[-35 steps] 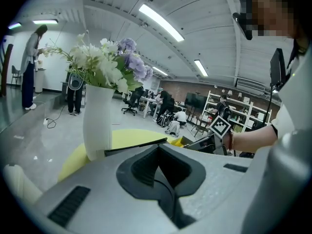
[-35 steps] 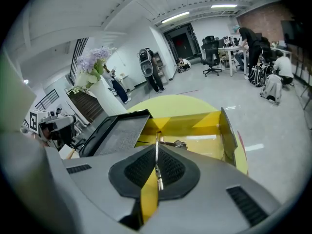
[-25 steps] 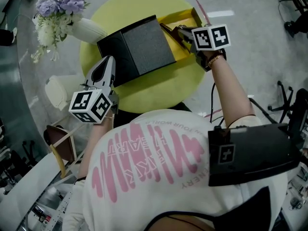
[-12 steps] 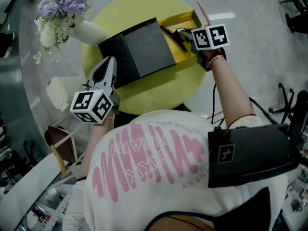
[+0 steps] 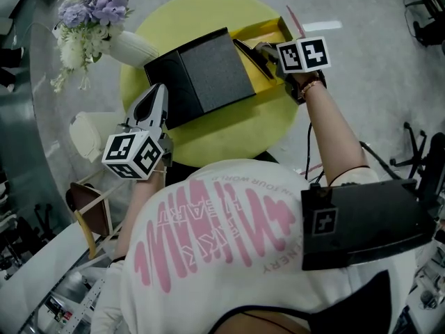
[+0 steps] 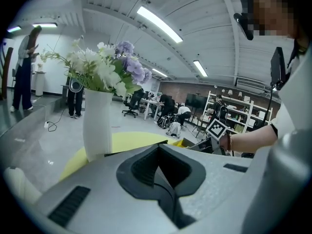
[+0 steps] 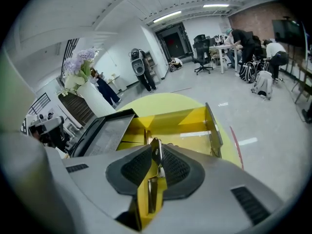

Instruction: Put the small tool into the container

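Tabletop: a round yellow tabletop (image 5: 236, 127) carries everything, and the person leans in over its near edge.
Around: a black box (image 5: 201, 72) sits mid-tabletop, right against the left side of the yellow container (image 5: 268, 28). A white vase (image 5: 128, 46) of purple and white flowers (image 5: 90, 5) lies out at the far left edge, well clear of the action.
In the way: nothing comes between the right tool and the container. The black box stands between the two tools.
Right tool: the right tool (image 7: 153, 150) is angled down over the open container, and its jaws have just been opening, now partway apart.
Small metal implement: the small metal implement (image 7: 157, 156) stands upright between the pads. It lies close along the right pad, with a strip of the yellow interior showing on its left side, so the squeeze is off.
Right arm: the right arm (image 5: 334, 131) reaches out long across the tabletop's right side, marker cube on top.
Left tool: the left tool (image 6: 158, 155) is pinched closed with nothing in it, parked at the near left edge beside the black box and pointing toward the vase.
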Demonstrator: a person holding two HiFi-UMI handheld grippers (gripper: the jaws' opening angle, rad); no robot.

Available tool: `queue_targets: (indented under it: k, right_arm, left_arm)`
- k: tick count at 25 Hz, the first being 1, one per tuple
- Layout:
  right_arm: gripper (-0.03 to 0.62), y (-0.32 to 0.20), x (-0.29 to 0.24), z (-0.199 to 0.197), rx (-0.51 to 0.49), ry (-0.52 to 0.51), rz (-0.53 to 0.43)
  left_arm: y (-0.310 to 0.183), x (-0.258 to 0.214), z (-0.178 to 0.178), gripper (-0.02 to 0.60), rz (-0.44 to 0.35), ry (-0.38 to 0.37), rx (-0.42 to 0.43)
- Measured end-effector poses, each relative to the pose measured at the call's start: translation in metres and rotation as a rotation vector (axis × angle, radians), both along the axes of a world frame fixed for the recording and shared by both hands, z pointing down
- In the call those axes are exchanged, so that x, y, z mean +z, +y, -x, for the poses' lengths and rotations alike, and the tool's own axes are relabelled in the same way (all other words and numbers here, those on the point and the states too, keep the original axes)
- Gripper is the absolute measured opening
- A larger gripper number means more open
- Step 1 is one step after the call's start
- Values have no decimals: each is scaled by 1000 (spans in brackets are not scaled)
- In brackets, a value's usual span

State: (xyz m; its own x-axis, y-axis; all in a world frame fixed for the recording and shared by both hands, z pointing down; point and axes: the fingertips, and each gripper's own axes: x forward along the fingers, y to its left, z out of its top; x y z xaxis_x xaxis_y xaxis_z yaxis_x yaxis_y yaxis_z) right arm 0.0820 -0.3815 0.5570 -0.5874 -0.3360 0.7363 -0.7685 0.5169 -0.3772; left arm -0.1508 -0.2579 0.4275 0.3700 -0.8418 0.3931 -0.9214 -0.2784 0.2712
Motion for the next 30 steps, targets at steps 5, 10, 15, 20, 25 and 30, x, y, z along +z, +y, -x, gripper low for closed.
queue_targets:
  k: [5, 10, 15, 20, 25, 30]
  right_arm:
    - [76, -2, 3, -2, 6, 16, 6]
    - [84, -4, 6, -3, 16, 22, 9]
    - [91, -5, 8, -2, 21, 23, 3]
    - [95, -5, 8, -3, 32, 30, -5]
    - [119, -3, 9, -4, 59, 70, -15]
    - [147, -2, 12, -7, 91, 121, -39]
  left_arm:
    - [-3, -4, 4, 8, -29, 11, -17]
    - [-3, -1, 7, 8, -32, 11, -22]
    - [-3, 0, 10, 8, -42, 13, -30]
    - [-1, 1, 10, 8, -55, 14, -23]
    - [-1, 1, 14, 8, -71, 19, -26]
    - [-2, -2, 12, 8, -84, 33, -10]
